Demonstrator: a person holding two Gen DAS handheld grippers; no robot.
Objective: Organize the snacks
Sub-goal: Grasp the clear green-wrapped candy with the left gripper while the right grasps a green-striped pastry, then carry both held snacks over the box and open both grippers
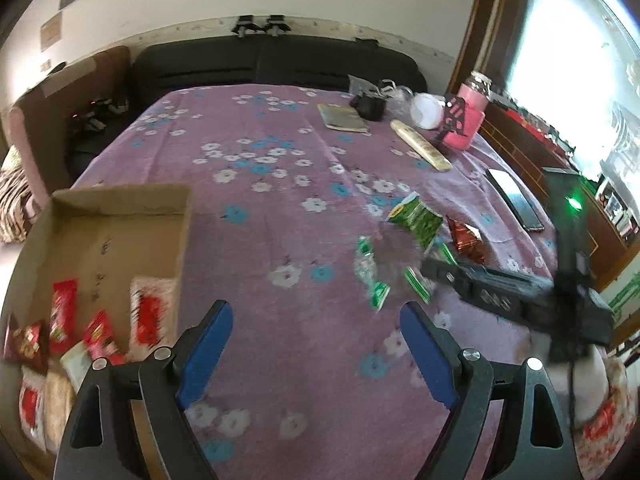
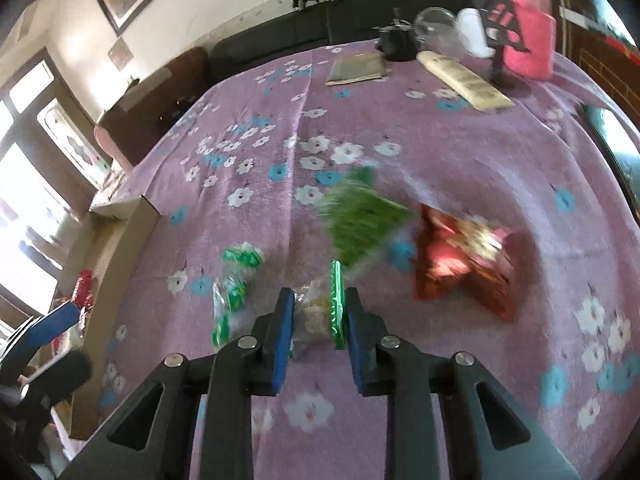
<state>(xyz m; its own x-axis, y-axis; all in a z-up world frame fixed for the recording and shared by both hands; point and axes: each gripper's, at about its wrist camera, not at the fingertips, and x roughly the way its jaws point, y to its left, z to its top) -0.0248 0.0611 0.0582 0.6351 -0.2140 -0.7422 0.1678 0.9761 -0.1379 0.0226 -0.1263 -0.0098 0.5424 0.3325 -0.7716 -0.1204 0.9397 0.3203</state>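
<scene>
- The right gripper has its blue pads closing in on a small clear snack packet with green ends; the packet sits between the pads, its green sealed edge against the right pad, so it looks pinched.
- That packet's long axis runs away from the fingers, along their line.
- The left gripper is spread wide and holds nothing, above bare purple flowered bedspread.
- The cardboard box, already holding red snacks, sits at the bedspread's left edge, beside the left gripper; the carry probably runs leftward.
- Another clear green-ended packet, a green bag and a red bag lie loose nearby.
</scene>
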